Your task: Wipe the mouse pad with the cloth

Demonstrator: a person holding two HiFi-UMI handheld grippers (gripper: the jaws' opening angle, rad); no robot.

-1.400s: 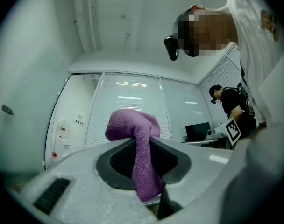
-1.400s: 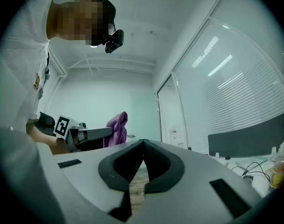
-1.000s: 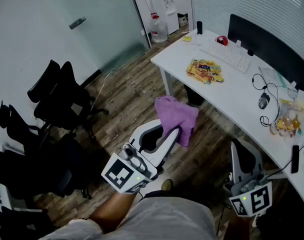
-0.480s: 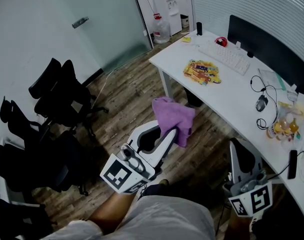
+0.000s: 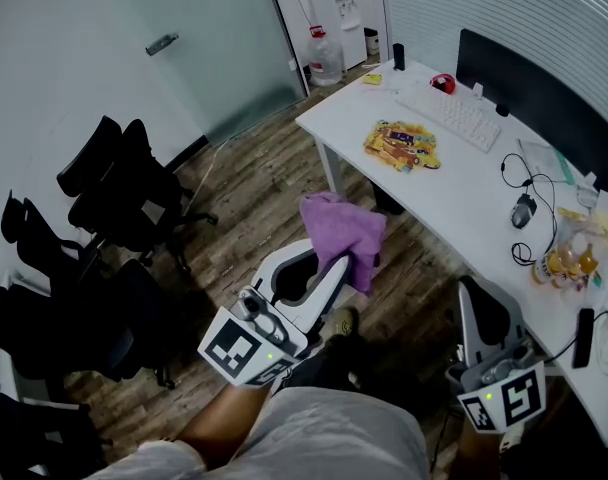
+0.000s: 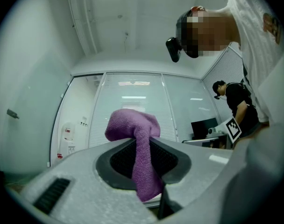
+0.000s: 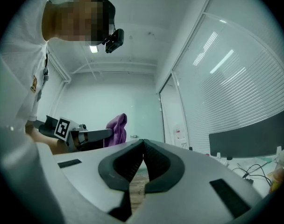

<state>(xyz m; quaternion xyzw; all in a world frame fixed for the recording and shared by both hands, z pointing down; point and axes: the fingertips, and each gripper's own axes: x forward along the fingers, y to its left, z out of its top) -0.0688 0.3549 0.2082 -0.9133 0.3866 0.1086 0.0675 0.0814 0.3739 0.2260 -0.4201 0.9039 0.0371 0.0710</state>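
A purple cloth [image 5: 342,230] hangs from my left gripper [image 5: 348,259], which is shut on it over the wooden floor, short of the white desk [image 5: 484,183]. In the left gripper view the cloth [image 6: 131,124] bunches above the jaws and a strip of it is pinched between the pads. A flat yellow patterned item [image 5: 402,145] lies on the desk; whether it is the mouse pad I cannot tell. My right gripper [image 5: 470,293] is low at the right, shut with nothing in it; its pads [image 7: 132,164] meet.
On the desk are a keyboard [image 5: 454,113], a dark monitor [image 5: 529,83], a wired mouse [image 5: 524,210] and small bottles [image 5: 569,253]. Black office chairs [image 5: 124,198] stand at the left. A water jug [image 5: 324,63] sits by the glass wall. A person in a dark top [image 6: 235,101] stands beyond.
The person has stepped forward: a shoe now shows below the left gripper, and the desk and cloth sit slightly further left in the head view. Both grips are unchanged.
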